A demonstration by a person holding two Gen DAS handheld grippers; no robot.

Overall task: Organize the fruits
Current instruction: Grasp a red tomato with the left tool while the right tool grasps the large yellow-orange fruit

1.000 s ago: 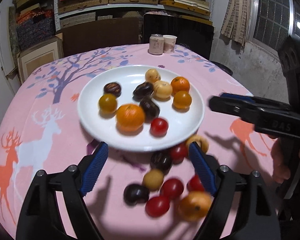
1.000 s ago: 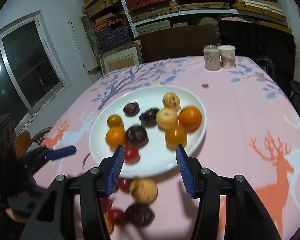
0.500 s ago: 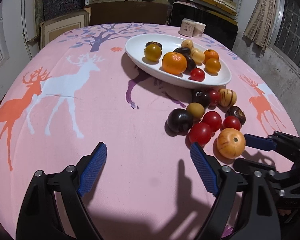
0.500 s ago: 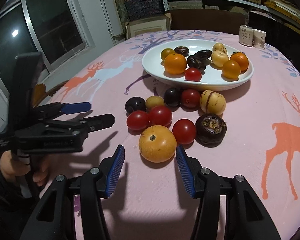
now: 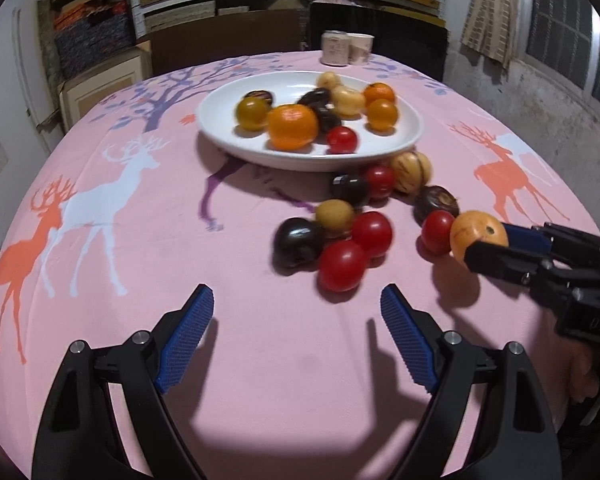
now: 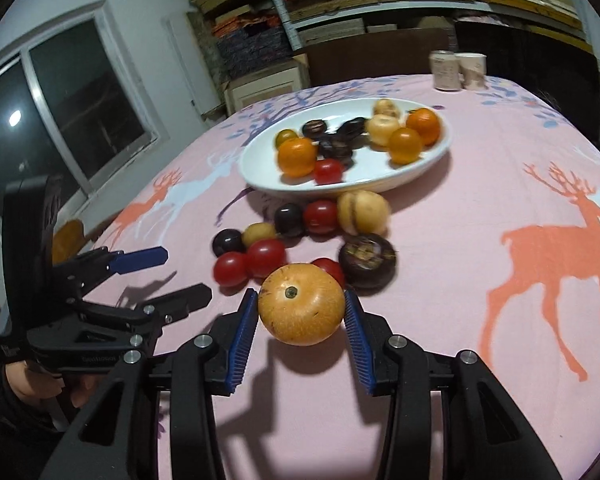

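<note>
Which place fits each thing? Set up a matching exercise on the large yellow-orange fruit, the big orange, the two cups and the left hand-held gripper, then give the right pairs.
Things:
1. large yellow-orange fruit
2. big orange
3. two cups
4. left hand-held gripper

Places:
A. at the far edge of the table
B. on the white plate
C. over bare pink cloth, nothing between its fingers
D. between the blue pads of the right hand-held gripper, whose jaws are closing

Pairs: 1-D, 2-B, 3-A, 4-C
</note>
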